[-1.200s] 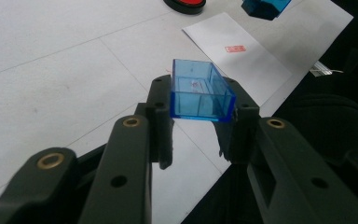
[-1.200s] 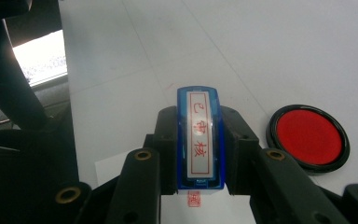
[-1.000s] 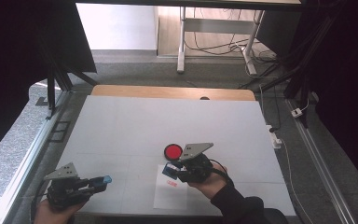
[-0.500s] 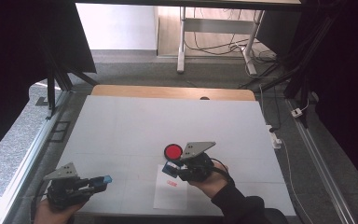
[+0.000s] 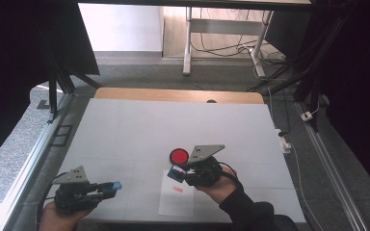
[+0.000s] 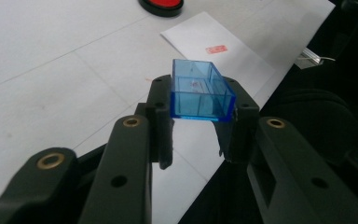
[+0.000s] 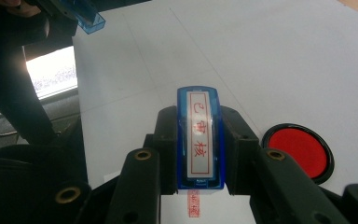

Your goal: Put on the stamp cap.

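My left gripper [image 6: 198, 103] is shut on a clear blue stamp cap [image 6: 200, 89], held just above the table's near left corner [image 5: 114, 185]. Shut on a blue stamp [image 7: 199, 140], my right gripper [image 7: 199, 184] shows the stamp's face with red characters turned up toward its camera. In the high view that gripper [image 5: 177, 173] hovers over the top edge of a white sheet of paper [image 5: 178, 204]. The sheet bears one red stamp mark [image 5: 176, 189]. A round red ink pad [image 5: 178, 156] lies just beyond the right gripper, apart from it.
The white table [image 5: 173, 125] ends in a wooden strip [image 5: 178, 95] at the far side. Metal rails run along both sides. Cables and a table frame stand on the floor beyond.
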A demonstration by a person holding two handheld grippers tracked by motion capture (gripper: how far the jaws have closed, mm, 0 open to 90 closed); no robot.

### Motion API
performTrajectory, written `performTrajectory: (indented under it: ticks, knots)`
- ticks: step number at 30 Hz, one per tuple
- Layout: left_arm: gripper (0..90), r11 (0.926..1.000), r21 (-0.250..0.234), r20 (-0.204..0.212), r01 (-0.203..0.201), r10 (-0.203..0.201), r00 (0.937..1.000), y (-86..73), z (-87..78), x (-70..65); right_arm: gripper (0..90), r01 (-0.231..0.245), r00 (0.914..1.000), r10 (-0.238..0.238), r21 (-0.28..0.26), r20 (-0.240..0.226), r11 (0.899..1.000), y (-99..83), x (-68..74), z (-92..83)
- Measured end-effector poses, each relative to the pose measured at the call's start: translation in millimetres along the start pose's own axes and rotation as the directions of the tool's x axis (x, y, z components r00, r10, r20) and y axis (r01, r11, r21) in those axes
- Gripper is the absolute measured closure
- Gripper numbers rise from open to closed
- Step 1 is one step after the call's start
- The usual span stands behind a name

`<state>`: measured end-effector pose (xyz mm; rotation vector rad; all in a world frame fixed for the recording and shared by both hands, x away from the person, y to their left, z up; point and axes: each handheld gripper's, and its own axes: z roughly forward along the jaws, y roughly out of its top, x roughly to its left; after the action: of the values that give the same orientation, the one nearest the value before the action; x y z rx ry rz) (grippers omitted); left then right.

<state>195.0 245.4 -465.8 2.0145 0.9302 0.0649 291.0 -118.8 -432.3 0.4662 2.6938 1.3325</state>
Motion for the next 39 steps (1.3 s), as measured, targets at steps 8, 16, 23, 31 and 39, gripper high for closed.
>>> performTrajectory:
  ticks: [8, 16, 23, 31, 39]
  knots:
    - [68.7, 0.9982, 0.008, 0.041, -0.059, 0.059, 0.9974, 13.1, 10.2, -3.3, 71.1, -0.011, 0.9999, 0.010, -0.008, -0.011, 1.000, 1.3, -1.5, -3.4]
    - [68.7, 0.9954, 0.012, 0.101, -0.095, 0.094, 0.9905, 25.5, 24.7, -5.7, 71.1, -0.017, 0.9996, 0.016, -0.030, -0.025, 0.999, 4.3, -1.0, -6.7]
    - [68.7, 0.9901, 0.012, 0.152, -0.140, 0.137, 0.9789, 36.5, 38.1, -6.9, 71.1, -0.012, 0.9995, 0.011, -0.035, -0.031, 0.999, 6.6, -0.3, -10.1]
    - [68.7, 0.9847, -0.005, 0.209, -0.174, 0.171, 0.9628, 50.9, 49.0, -8.0, 71.1, -0.010, 0.9993, 0.008, -0.055, -0.036, 0.998, 10.0, 0.9, -15.4]
    - [68.7, 0.9745, -0.012, 0.277, -0.224, 0.218, 0.9357, 67.2, 63.5, -9.1, 71.1, 0.000, 0.9985, -0.003, -0.056, -0.055, 0.998, 12.2, 2.7, -16.9]
